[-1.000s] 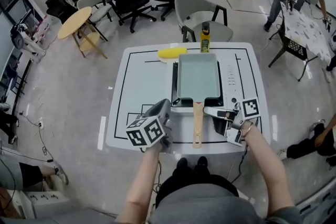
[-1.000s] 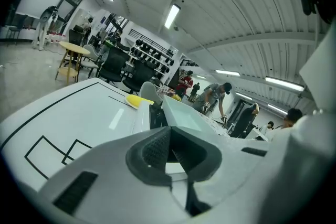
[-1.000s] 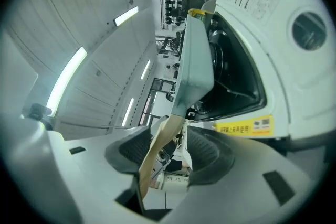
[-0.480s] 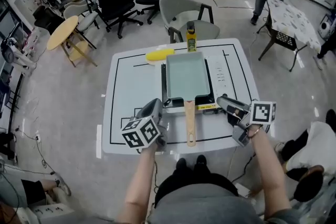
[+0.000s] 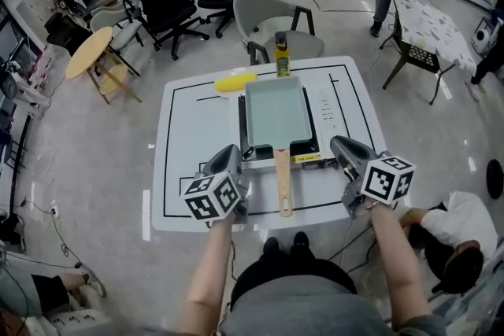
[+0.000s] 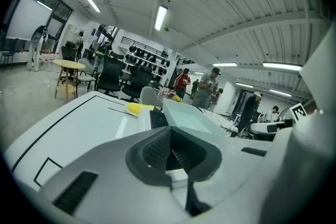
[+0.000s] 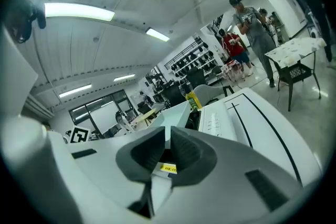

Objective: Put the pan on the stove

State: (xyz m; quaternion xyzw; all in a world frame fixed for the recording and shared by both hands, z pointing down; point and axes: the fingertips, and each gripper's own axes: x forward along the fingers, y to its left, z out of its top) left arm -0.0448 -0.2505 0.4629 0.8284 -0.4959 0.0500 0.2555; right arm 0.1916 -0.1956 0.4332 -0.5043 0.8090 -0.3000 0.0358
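Two grippers sit low in the head view, either side of the pan's wooden handle (image 5: 283, 183) and touching nothing. The left gripper (image 5: 230, 153) is fully closed and empty. The right gripper (image 5: 340, 142) has just been closing its jaws; only a slit is left between the pads, and nothing lies in it.

The pan (image 5: 277, 112), pale green and rectangular, already rests on the dark stove (image 5: 242, 131) at the middle of the white worktop (image 5: 197, 145), its handle running down toward the near edge. By my reading the placing is done, and what remains is to leave it undisturbed.

To finish well, I would draw both grippers back toward the bottom of the frame without sweeping inward, since the handle juts out between them and a nudge could skew the pan on the stove. If it needs squaring, the handle is the part to take, from the right and gently, with the jaws first reopened.

A yellow object (image 5: 235, 82) lies just beside the stove's upper left corner, and a bottle (image 5: 281, 59) stands at the pan's far end. Both are clear of the grippers' way back. A grey chair (image 5: 272, 16) stands beyond the worktop, with people further off at the upper right.
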